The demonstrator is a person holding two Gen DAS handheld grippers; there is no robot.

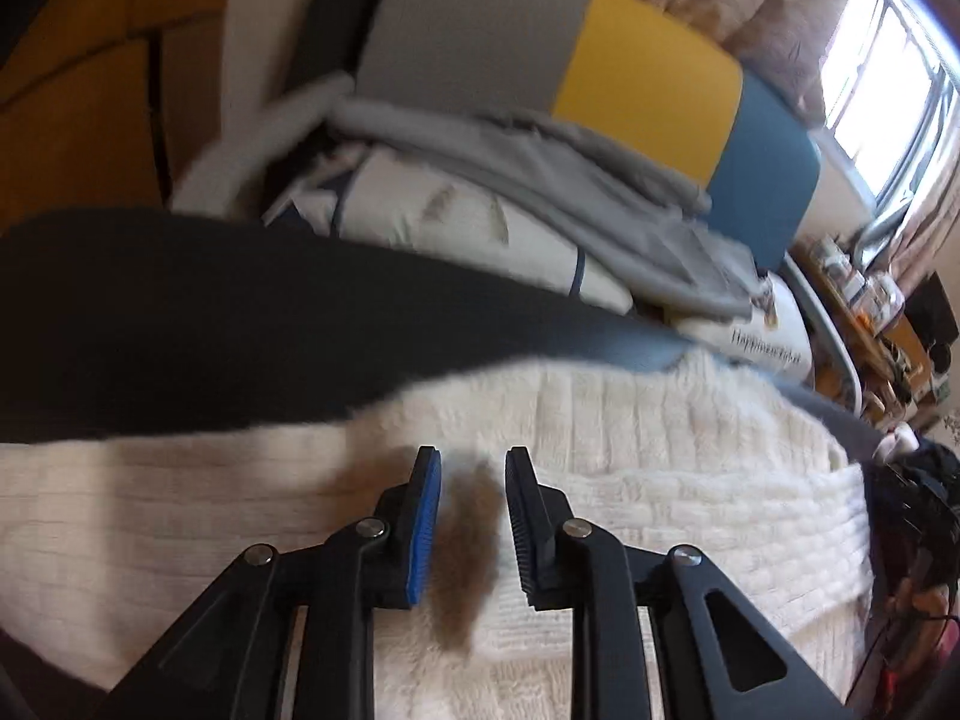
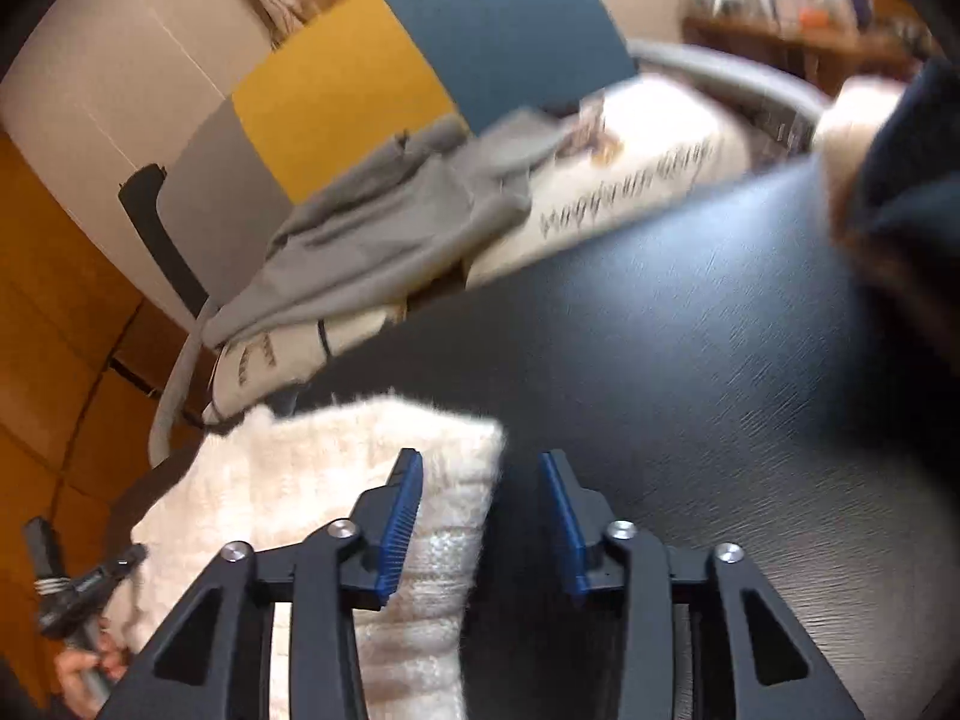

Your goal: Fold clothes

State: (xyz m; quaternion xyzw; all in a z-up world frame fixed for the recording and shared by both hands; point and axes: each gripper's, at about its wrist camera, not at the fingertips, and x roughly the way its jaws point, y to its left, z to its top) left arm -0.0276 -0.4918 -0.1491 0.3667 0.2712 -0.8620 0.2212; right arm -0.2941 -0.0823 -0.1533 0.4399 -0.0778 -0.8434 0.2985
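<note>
In the left wrist view, a dark table [image 1: 180, 324] ran across the left and middle, and a cream knitted sweater [image 1: 630, 450] lay spread over its near part. The left gripper [image 1: 471, 474] hung just above the knit with its jaws a narrow way apart; only a brown patch [image 1: 465, 546] on the sweater showed in the gap, and the pads pressed on nothing. Behind the table, a chair with a grey, yellow and blue back [image 1: 648, 78] served as the holder for other laundry: a grey garment [image 1: 540, 162] was draped over white printed pieces [image 1: 456, 216] piled on its seat. Further right, a window [image 1: 882, 72] let in bright light above a cluttered shelf [image 1: 870, 300].

In the right wrist view, a person's hand [image 2: 84, 660] showed at the lower left beside the other tool. The folded edge of the sweater [image 2: 312, 480] lay on the dark table [image 2: 690, 330], reaching under the left finger of the right gripper [image 2: 480, 480]. Its jaws stood moderately open, gripping nothing, with the sweater's edge and bare tabletop between them. Behind, the chair [image 2: 372, 78] held the grey garment [image 2: 384, 228] over the printed white pieces [image 2: 630, 180].
</note>
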